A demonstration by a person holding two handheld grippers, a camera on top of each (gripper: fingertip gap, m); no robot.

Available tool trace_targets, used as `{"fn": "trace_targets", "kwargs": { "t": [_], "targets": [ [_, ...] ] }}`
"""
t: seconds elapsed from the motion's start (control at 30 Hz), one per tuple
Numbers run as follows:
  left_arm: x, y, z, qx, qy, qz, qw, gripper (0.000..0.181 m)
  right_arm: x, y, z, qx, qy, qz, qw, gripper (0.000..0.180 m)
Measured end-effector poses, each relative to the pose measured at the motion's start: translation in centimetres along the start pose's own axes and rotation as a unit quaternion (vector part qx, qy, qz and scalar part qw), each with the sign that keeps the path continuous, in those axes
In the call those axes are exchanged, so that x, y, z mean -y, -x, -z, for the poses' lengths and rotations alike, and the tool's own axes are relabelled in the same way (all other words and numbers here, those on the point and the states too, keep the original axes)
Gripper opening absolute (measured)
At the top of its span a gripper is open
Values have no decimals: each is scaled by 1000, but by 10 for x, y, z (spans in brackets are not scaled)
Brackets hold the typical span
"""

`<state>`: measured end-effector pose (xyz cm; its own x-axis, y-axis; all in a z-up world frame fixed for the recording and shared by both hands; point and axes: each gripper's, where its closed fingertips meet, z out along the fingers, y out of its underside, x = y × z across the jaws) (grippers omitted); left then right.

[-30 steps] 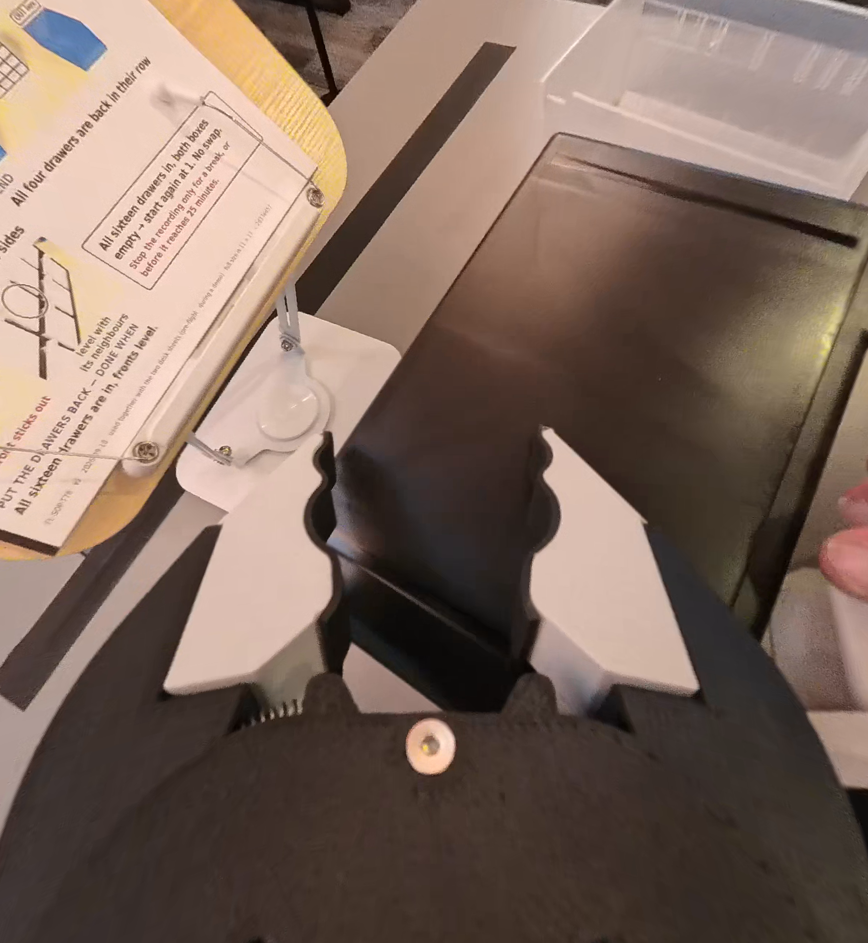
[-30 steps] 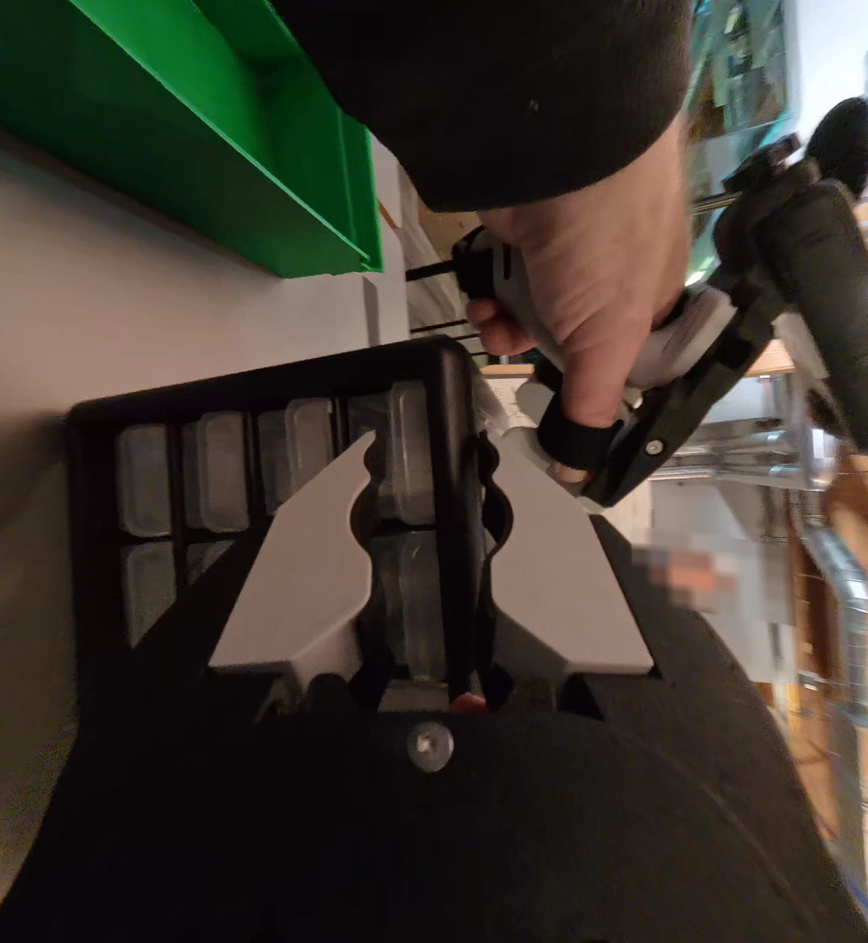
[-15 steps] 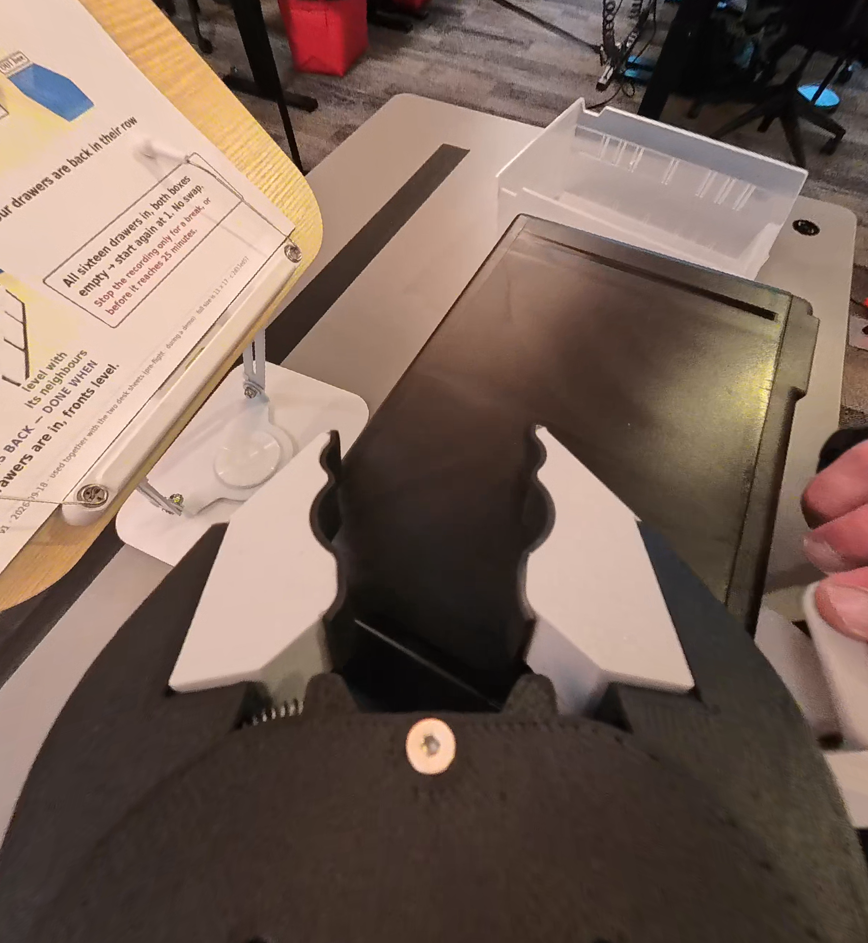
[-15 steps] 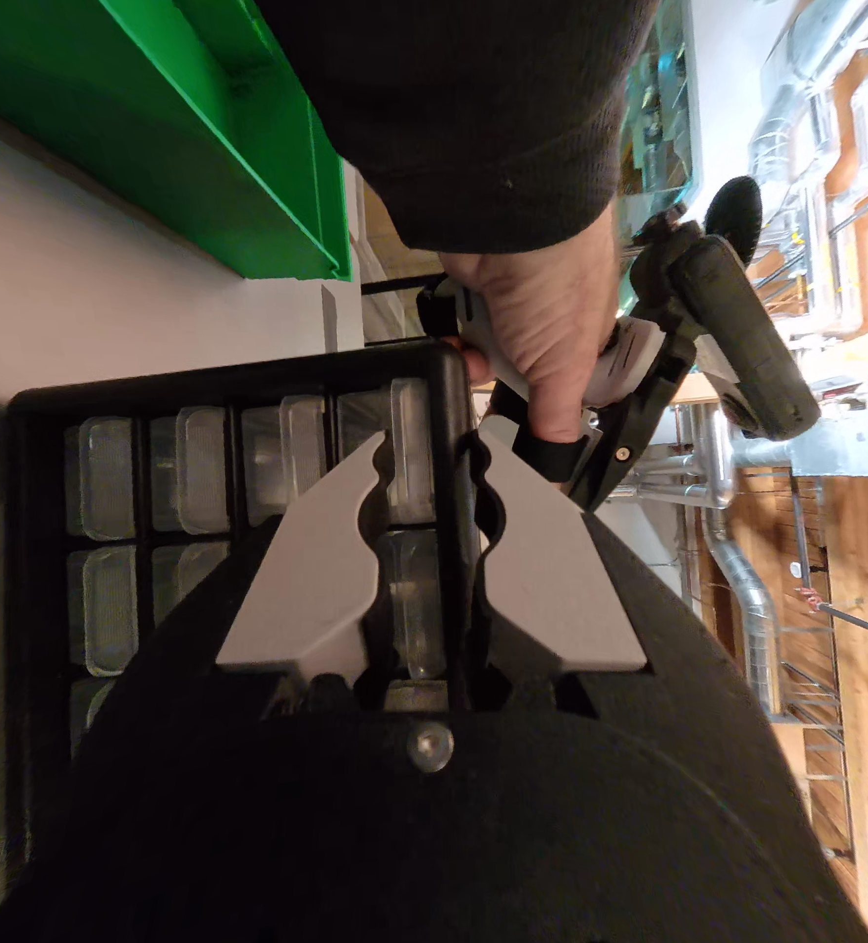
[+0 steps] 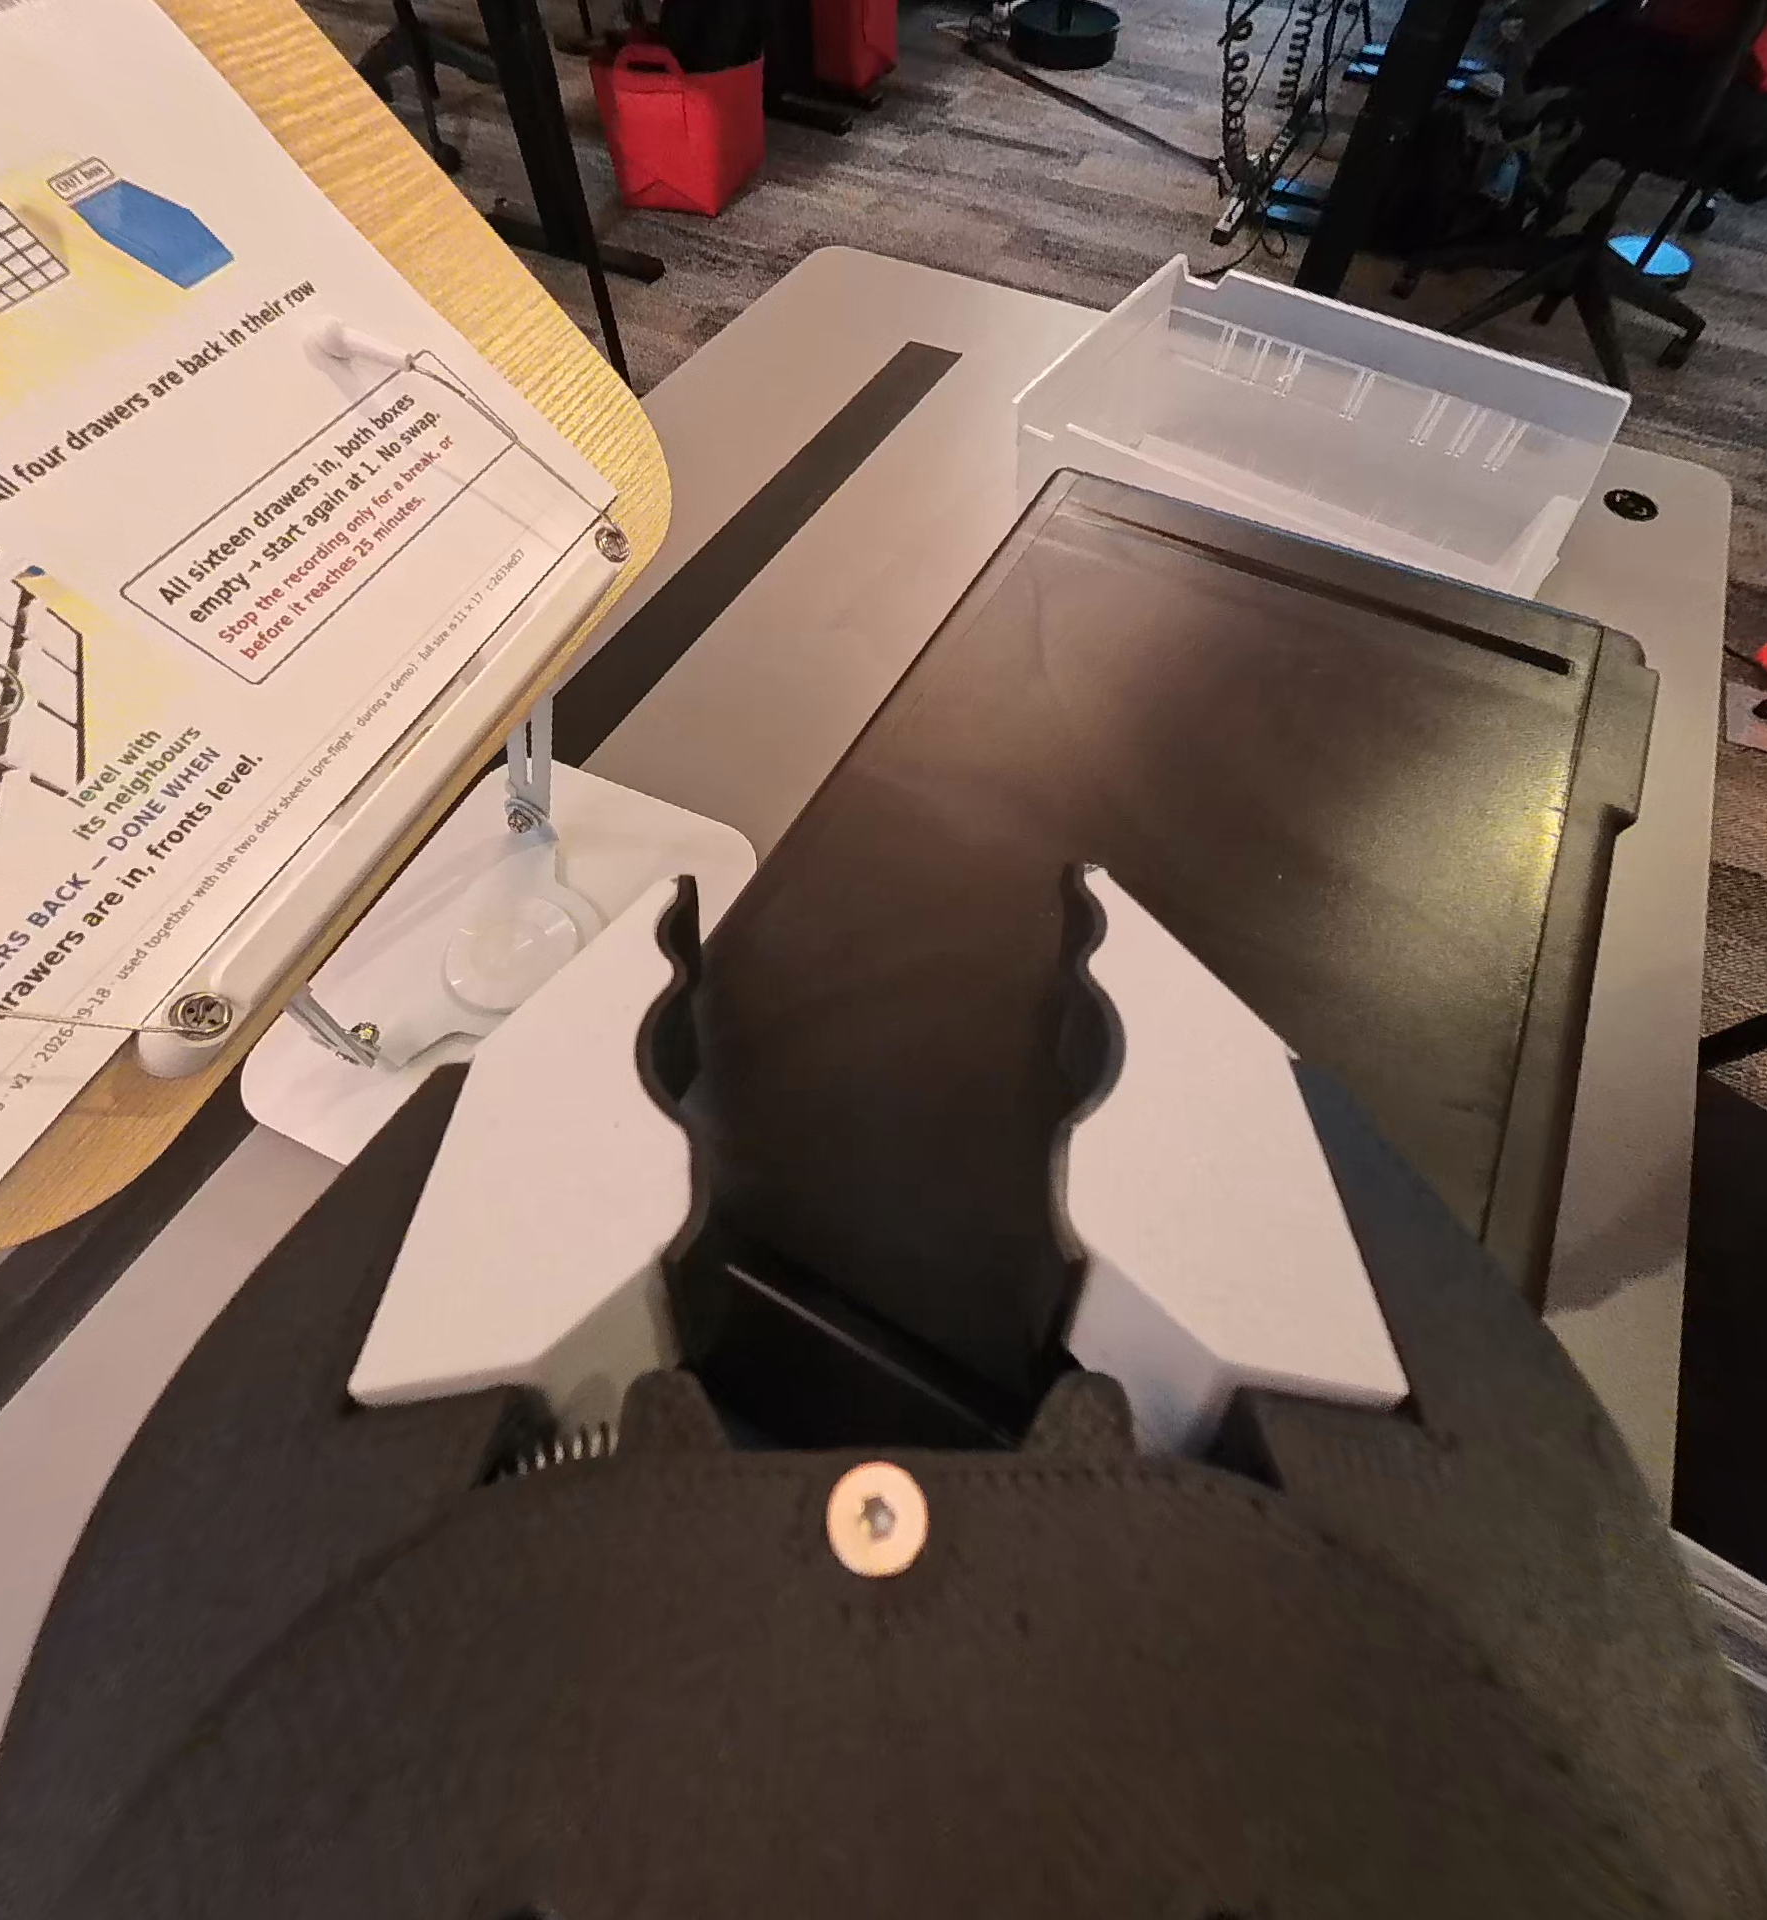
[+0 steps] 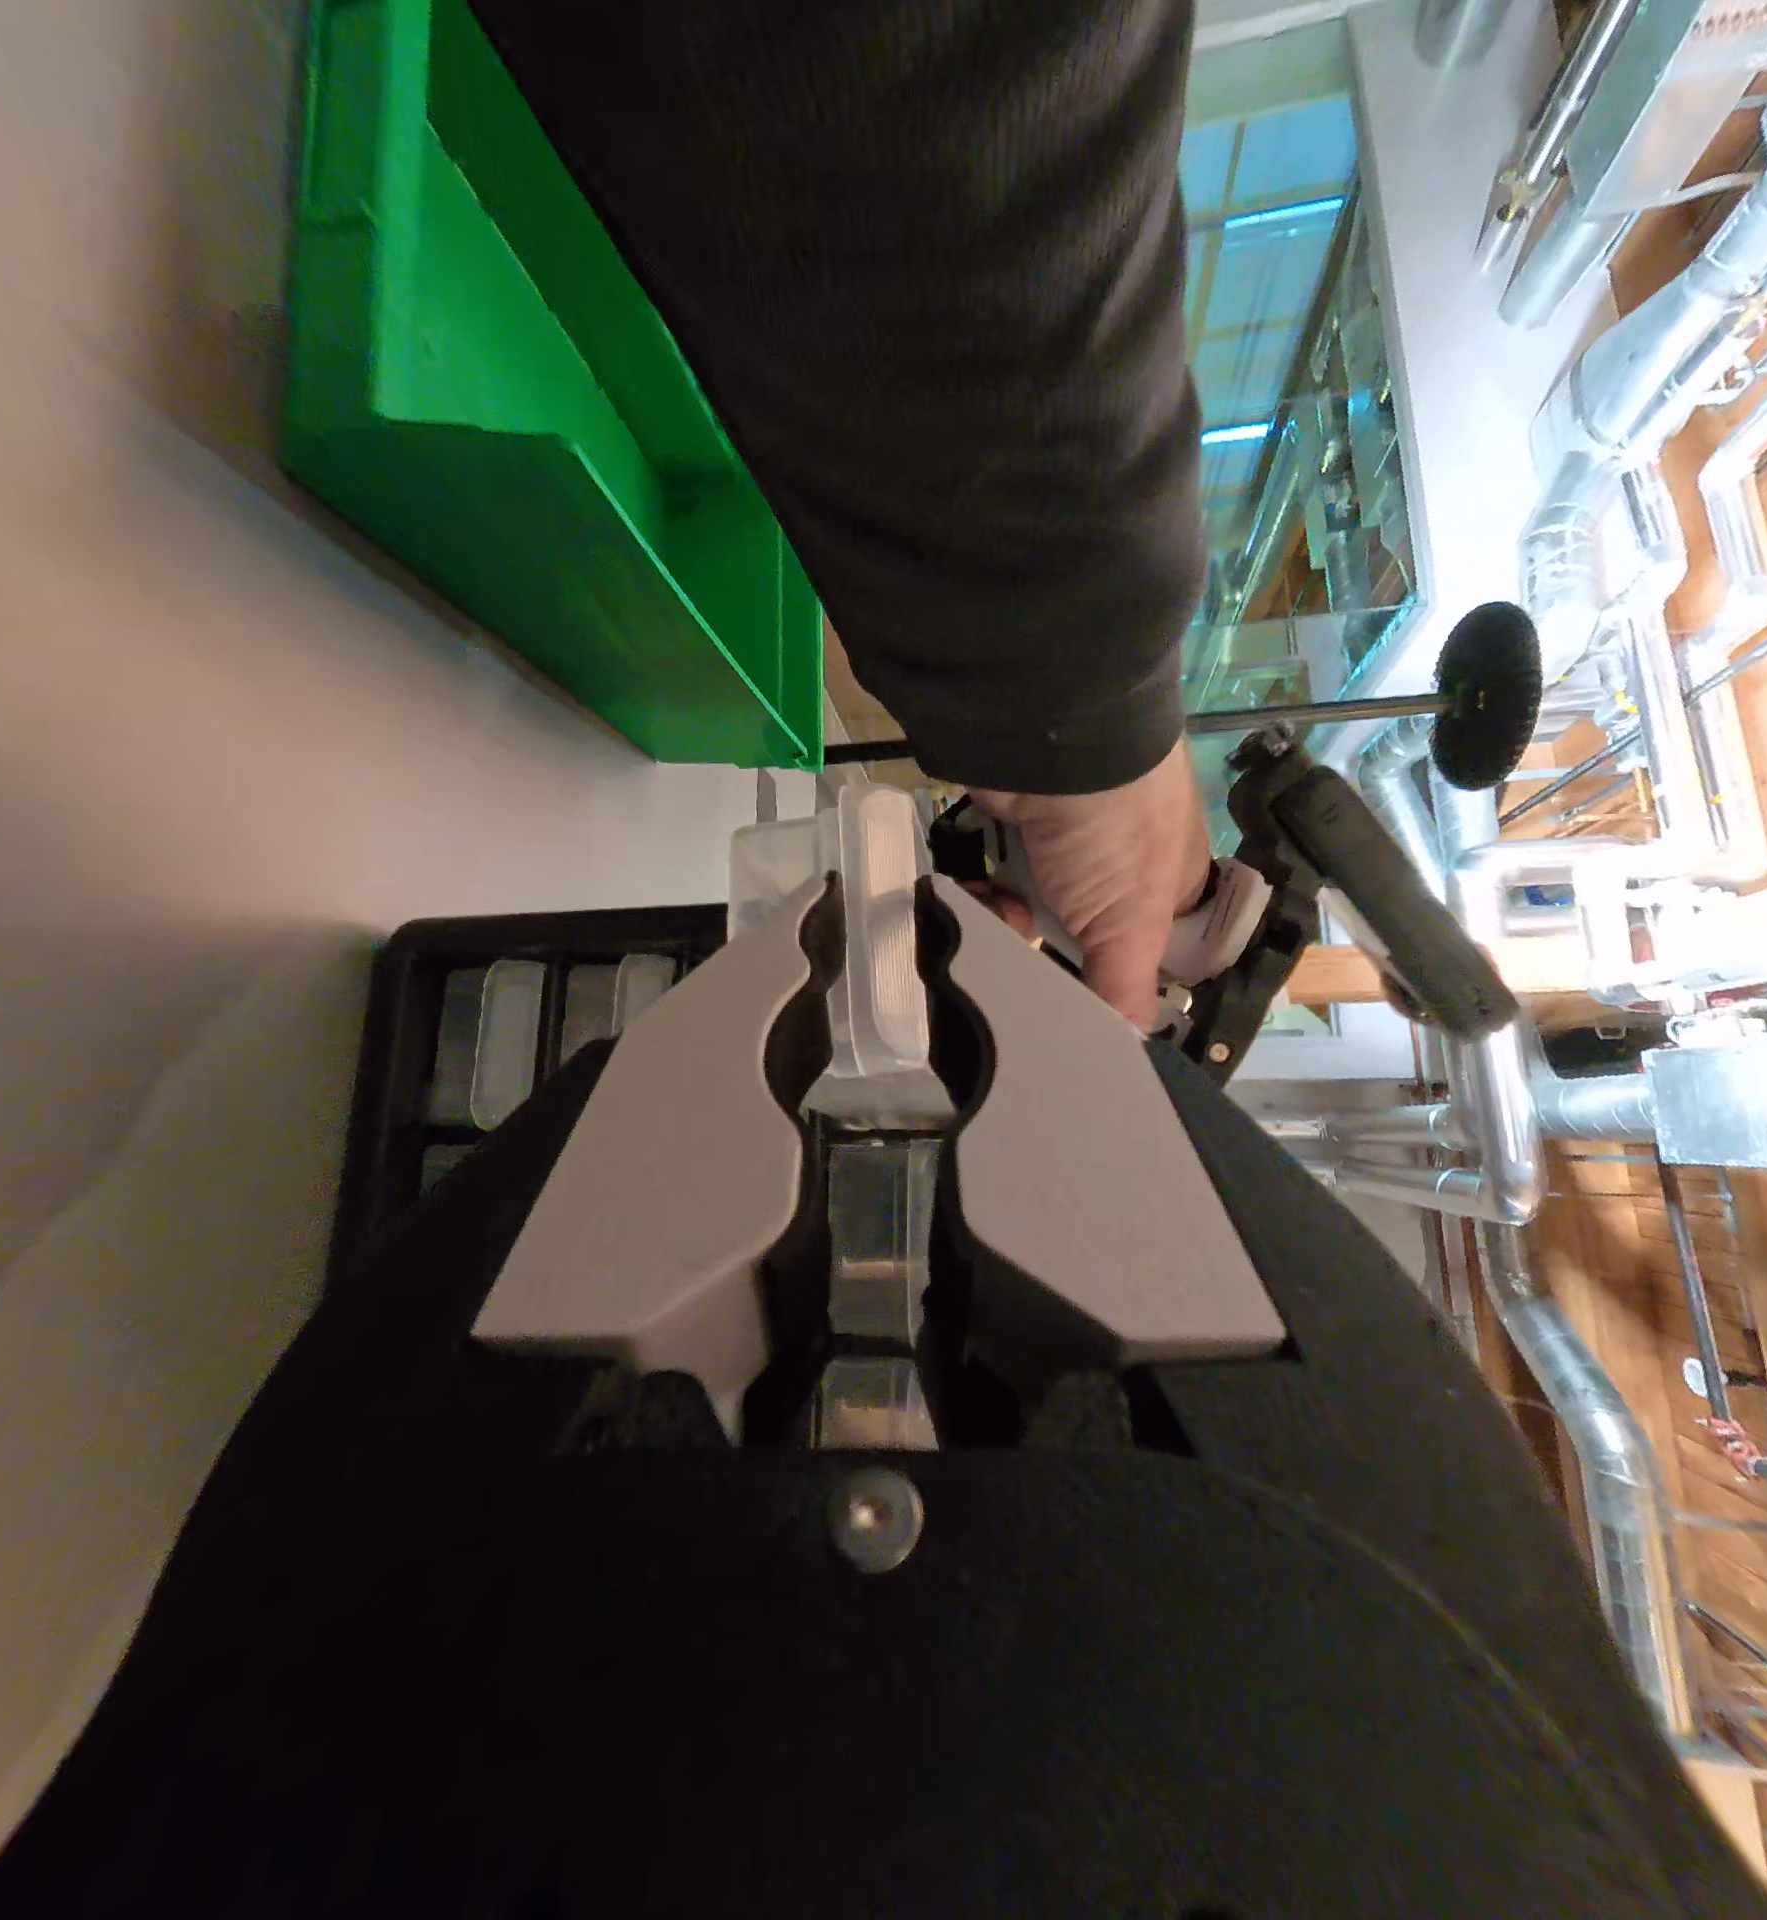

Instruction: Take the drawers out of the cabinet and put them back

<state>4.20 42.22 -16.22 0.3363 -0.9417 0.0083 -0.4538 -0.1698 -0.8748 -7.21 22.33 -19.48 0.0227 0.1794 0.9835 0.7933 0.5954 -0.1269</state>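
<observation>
Your right gripper (image 6: pixel 879 966) pinches a clear drawer's (image 6: pixel 884 940) front, drawn partway out of the cabinet (image 6: pixel 411 997); pull straight along its slot. Your left gripper (image 5: pixel 879 935) gapes wide over the cabinet top (image 5: pixel 1222 810), gripping nothing, so press down to steady it.

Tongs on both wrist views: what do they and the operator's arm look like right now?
Both tongs have a matte black textured body, one silver screw at its centre and two pale grey wedge fingers with wavy inner edges: left tongs, right tongs. A small coil spring shows at the left finger's base. The arm wears a dark ribbed-knit sleeve.
</observation>
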Motion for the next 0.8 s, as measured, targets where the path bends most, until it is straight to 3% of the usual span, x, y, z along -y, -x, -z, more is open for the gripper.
{"fn": "trace_targets", "kwargs": {
  "t": [0.3, 0.6, 0.8],
  "targets": [
    [0, 0, 0, 0, 0, 1, 1000, 69, 31, 12, 24, -4, -30, 2, 1000, 7],
    [0, 1, -1, 0, 2, 1, 1000, 66, 31, -4, 37, 4, -51, -33, 998, 0],
    [1, 1, -1, 0, -3, 2, 1000, 65, 5, -7, 34, 26, -36, -67, 997, 0]
  ]
}}
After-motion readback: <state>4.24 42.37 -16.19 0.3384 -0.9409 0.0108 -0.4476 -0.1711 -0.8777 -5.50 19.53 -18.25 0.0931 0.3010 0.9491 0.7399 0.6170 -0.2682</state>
